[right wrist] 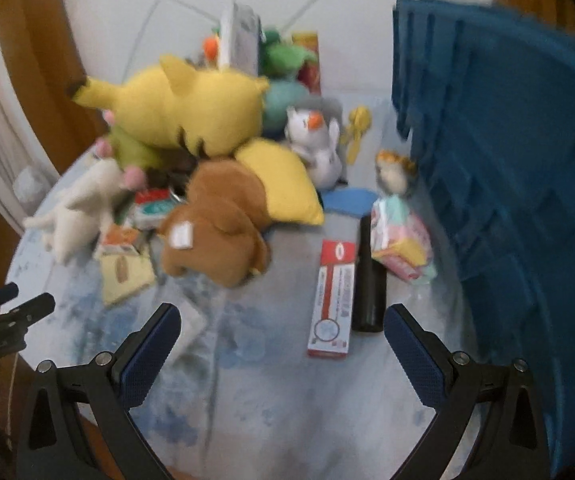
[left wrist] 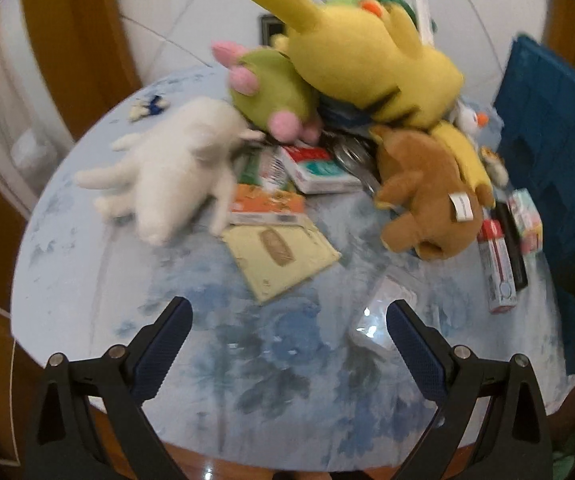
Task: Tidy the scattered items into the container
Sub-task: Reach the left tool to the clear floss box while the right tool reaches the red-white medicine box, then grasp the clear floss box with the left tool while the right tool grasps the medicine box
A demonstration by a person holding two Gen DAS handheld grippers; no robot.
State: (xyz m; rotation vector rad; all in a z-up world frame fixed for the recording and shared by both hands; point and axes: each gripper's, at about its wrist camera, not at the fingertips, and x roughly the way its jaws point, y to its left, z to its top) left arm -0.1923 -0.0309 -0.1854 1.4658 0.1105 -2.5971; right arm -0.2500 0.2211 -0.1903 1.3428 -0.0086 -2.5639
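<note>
A heap of items covers the far half of a round blue-patterned table. It includes a yellow plush, a green plush with pink feet, a white plush, a brown plush, small boxes and a pale yellow card. A red-and-white box and a black tube lie nearer. The blue crate stands at the right. My left gripper and right gripper hover open and empty above the near table.
A clear plastic packet lies between the left fingers' far ends. A pastel packet, a white bird plush and a small orange-haired figure sit near the crate. The left gripper's tips show at the right view's left edge. White tiled wall behind.
</note>
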